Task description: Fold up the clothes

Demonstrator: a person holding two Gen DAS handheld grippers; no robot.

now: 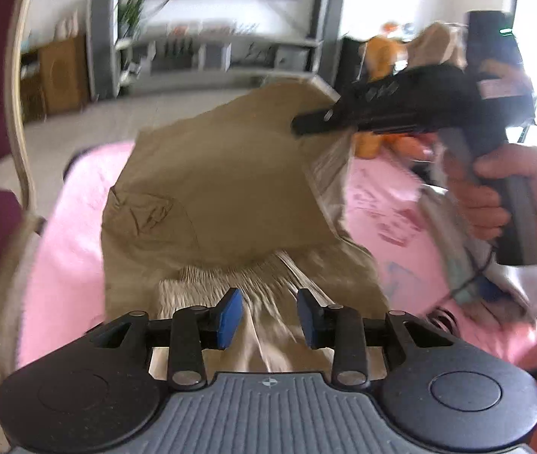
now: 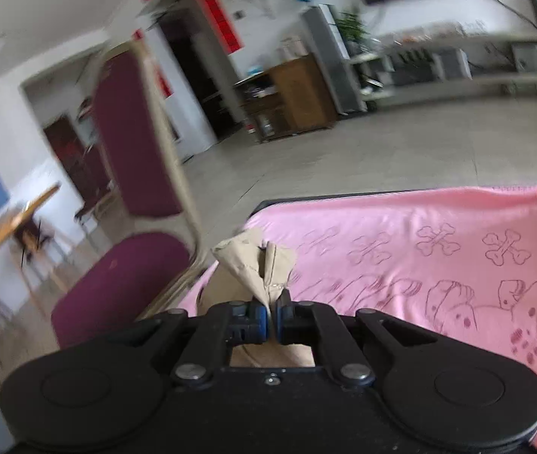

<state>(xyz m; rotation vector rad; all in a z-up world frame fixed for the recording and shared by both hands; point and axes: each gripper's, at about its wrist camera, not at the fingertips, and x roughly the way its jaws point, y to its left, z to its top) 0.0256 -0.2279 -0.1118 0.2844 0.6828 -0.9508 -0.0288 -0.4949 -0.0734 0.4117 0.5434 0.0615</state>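
Note:
Khaki shorts [image 1: 223,189] with a ribbed elastic waistband lie on a pink sheet [image 1: 64,227] in the left wrist view. My left gripper [image 1: 269,316] is open just above the waistband, with nothing between its blue pads. My right gripper [image 1: 329,117] shows in the left wrist view, held by a hand, lifting the far edge of the shorts off the sheet. In the right wrist view, my right gripper [image 2: 271,319] is shut on a bunched khaki corner of the shorts [image 2: 264,265].
A maroon chair [image 2: 136,143] stands close to the bed's left side. An orange plush toy [image 1: 378,75] and a pile of other clothes [image 1: 476,265] lie on the right of the sheet. Tiled floor [image 2: 344,151] and shelving lie beyond.

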